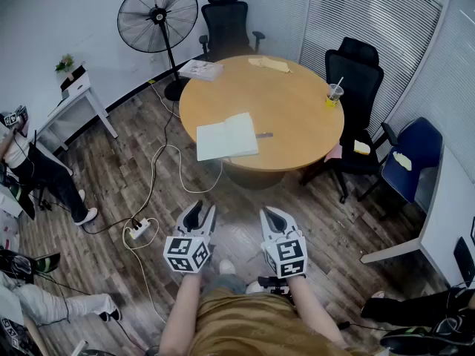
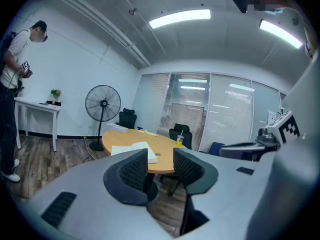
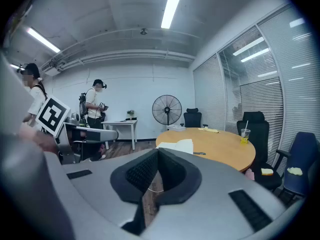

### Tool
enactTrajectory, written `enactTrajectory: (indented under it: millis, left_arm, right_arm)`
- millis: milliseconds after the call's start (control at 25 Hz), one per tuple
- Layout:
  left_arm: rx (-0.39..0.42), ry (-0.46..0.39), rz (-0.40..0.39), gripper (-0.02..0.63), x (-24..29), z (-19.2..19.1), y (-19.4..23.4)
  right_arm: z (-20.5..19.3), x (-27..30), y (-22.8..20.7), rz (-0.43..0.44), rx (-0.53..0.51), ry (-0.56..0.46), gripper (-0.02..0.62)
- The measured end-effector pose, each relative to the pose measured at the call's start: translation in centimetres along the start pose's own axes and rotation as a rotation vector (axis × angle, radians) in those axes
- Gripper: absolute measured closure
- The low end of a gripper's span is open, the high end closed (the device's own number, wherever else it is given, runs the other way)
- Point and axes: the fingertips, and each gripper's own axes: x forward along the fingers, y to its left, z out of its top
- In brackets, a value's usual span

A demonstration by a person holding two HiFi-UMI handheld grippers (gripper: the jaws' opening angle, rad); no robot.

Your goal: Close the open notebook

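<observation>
Grey grippers (image 1: 200,211) (image 1: 272,213), marker cubes (image 1: 185,253), ochre shirt (image 1: 239,323)

Office meeting room. A round wooden table (image 1: 297,117) bearing an open notebook (image 1: 226,137) has black swivel office chairs (image 1: 226,21) and a blue chair (image 1: 415,154) near it. Slatted blinds (image 1: 371,13) cover the glazed wall, and strip lights (image 2: 180,18) run across the ceiling. A pedestal fan (image 1: 157,13) and a white side table (image 1: 74,99) stand by the plain wall.
</observation>
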Motion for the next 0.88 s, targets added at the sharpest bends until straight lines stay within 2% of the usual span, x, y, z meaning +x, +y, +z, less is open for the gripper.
enactTrajectory:
  millis: [400, 880]
  left_arm:
    - [-0.022, -0.008, 0.010, 0.433, -0.6, -0.5, 0.5]
    - [-0.043, -0.012, 0.028, 0.433, 0.2, -0.8, 1.5]
  right_arm:
    - [-0.3, 0.4, 0.7, 0.027, -0.020, -0.001, 0.584]
    - [-0.7, 0.7, -0.6, 0.004, -0.017, 0.005, 0.584]
